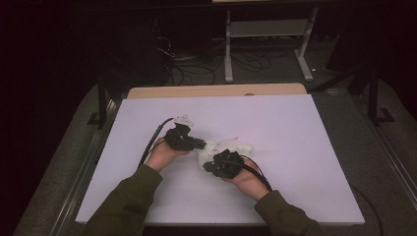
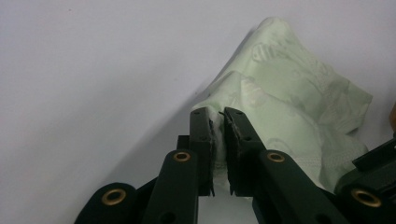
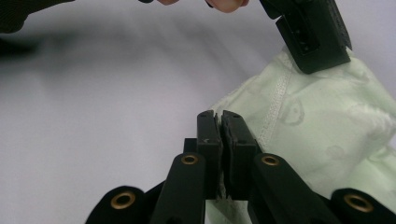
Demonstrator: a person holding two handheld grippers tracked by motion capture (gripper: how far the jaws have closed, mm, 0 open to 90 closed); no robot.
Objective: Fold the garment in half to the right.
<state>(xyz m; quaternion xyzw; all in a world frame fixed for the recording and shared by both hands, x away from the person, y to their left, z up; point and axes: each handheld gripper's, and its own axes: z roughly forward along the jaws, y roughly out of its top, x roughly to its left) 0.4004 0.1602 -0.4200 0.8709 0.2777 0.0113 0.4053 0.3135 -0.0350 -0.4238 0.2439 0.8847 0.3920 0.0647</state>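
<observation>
The left gripper (image 2: 218, 122) has its jaws closed on a fold of the pale green cloth (image 2: 289, 102); the right gripper (image 3: 220, 125) pinches a hemmed edge likewise. The cloth sits bunched mid-table (image 1: 295, 128) between both grippers. Judged progress: gripped, while spreading or folding remains.

I see a white tabletop (image 1: 295, 147) over a wooden board (image 1: 216, 91). A pale green cloth (image 1: 231, 147) lies bunched on it.
</observation>
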